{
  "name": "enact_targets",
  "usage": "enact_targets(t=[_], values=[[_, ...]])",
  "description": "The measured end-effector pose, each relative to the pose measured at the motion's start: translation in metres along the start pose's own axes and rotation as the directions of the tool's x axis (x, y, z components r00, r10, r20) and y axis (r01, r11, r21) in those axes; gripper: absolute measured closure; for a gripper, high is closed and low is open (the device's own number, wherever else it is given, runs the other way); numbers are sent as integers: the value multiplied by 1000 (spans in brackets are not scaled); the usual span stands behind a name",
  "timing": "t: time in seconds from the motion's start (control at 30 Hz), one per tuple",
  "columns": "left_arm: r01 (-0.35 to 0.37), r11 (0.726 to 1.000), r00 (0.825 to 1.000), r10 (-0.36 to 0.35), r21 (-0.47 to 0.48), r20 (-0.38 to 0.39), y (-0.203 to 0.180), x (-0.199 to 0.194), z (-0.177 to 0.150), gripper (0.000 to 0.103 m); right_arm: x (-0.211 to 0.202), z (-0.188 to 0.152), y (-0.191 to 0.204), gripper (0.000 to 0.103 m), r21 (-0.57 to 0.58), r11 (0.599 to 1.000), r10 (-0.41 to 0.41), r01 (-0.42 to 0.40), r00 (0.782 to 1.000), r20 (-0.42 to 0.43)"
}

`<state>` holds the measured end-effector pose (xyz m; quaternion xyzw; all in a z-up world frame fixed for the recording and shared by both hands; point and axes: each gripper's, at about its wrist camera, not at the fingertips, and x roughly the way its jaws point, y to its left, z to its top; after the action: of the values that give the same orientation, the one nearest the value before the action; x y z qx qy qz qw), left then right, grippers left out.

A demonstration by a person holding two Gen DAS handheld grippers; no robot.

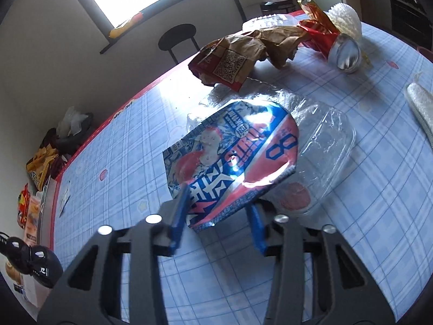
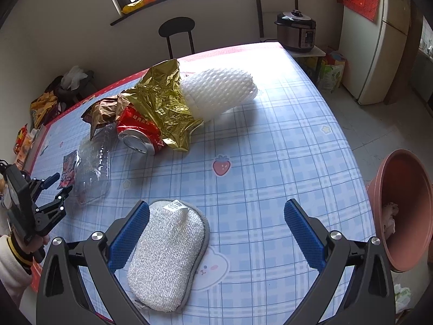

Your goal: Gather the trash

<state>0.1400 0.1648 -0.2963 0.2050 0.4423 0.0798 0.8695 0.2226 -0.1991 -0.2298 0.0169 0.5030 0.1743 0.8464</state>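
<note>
A glossy blue, red and white snack wrapper (image 1: 230,159) lies on the checked table (image 1: 116,146), partly over a clear plastic clamshell (image 1: 324,146). My left gripper (image 1: 217,214) has its blue fingers on either side of the wrapper's near edge, with gaps still showing; it also shows in the right wrist view (image 2: 58,187). My right gripper (image 2: 216,230) is open wide over the table, and a grey sponge pad (image 2: 167,254) lies by its left finger (image 2: 127,238). Further back lie a brown paper bag (image 1: 243,54), a red can (image 2: 140,135), a gold foil wrapper (image 2: 165,103) and white foam netting (image 2: 219,92).
A terracotta-coloured basin (image 2: 400,205) with some trash in it sits off the table's right edge. A black stool (image 2: 177,27) stands beyond the far edge. Bags of clutter (image 1: 43,162) lie on the floor to the left. A rice cooker (image 2: 296,31) and fridge (image 2: 379,40) stand far right.
</note>
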Motion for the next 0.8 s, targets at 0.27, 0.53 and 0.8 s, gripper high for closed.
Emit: enact_targets(t=[0.27, 0.53, 0.8], values=[[131, 943, 991, -126, -306, 37, 57, -8, 2, 85, 0, -6, 7, 5, -19, 1000, 16, -16, 1000, -27], [254, 762, 963, -258, -595, 80, 102, -36, -28, 95, 26, -26, 33, 5, -64, 995, 68, -78, 987, -143], [356, 674, 919, -376, -647, 114, 81, -73, -53, 95, 52, -51, 54, 5, -89, 990, 81, -106, 965, -250]])
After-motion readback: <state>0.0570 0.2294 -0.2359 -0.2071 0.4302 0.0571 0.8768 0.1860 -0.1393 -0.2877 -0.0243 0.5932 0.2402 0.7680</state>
